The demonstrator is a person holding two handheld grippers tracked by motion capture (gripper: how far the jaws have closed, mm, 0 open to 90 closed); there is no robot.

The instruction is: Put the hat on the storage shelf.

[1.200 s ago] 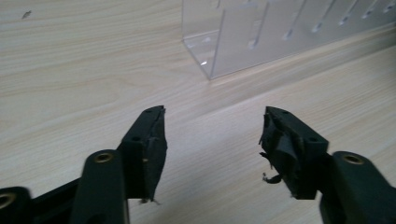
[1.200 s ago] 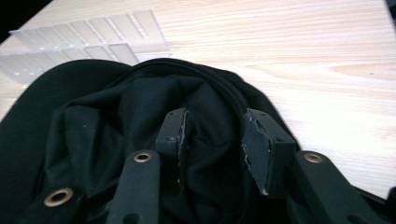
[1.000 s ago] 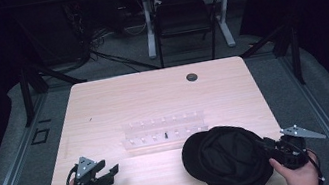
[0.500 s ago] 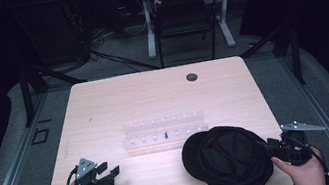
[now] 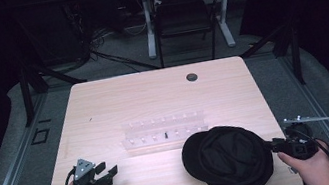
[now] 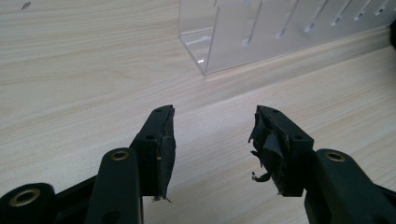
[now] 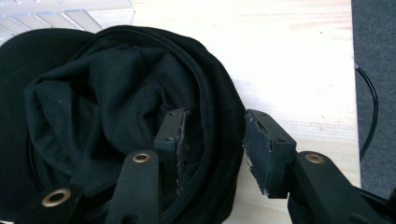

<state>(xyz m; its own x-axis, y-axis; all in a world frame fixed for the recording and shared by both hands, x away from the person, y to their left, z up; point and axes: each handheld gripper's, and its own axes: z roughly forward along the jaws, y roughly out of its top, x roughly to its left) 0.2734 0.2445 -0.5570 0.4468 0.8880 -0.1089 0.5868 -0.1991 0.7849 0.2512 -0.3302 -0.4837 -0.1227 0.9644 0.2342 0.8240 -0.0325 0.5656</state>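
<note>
Black cloth is what the coming move turns on: the black hat (image 5: 228, 160) lies upturned, its hollow facing up, on the near right part of the wooden table (image 5: 153, 99), just in front of the clear plastic rack (image 5: 164, 128), and its right-hand rim sits squarely between the jaws of the right gripper (image 5: 273, 144). In the right gripper view the hat (image 7: 116, 116) spreads away to the left of the right gripper (image 7: 212, 140); one jaw stands inside the hollow against the crumpled lining, the other outside over bare wood, with the rolled rim running between them, nearly in line with the jaws and not across them. The jaws are spread apart and have not pinched the rim, so a plain squeeze looks like all that is needed to take hold. The right hand (image 5: 312, 169) is by far the nearer one. The left gripper (image 5: 103, 176) rests well apart at the near left of the table; in the left gripper view the left gripper (image 6: 212, 135) stands with its jaws spread too, nothing between them but bare wood, pointing toward the near end of the rack (image 6: 261, 32)
</note>
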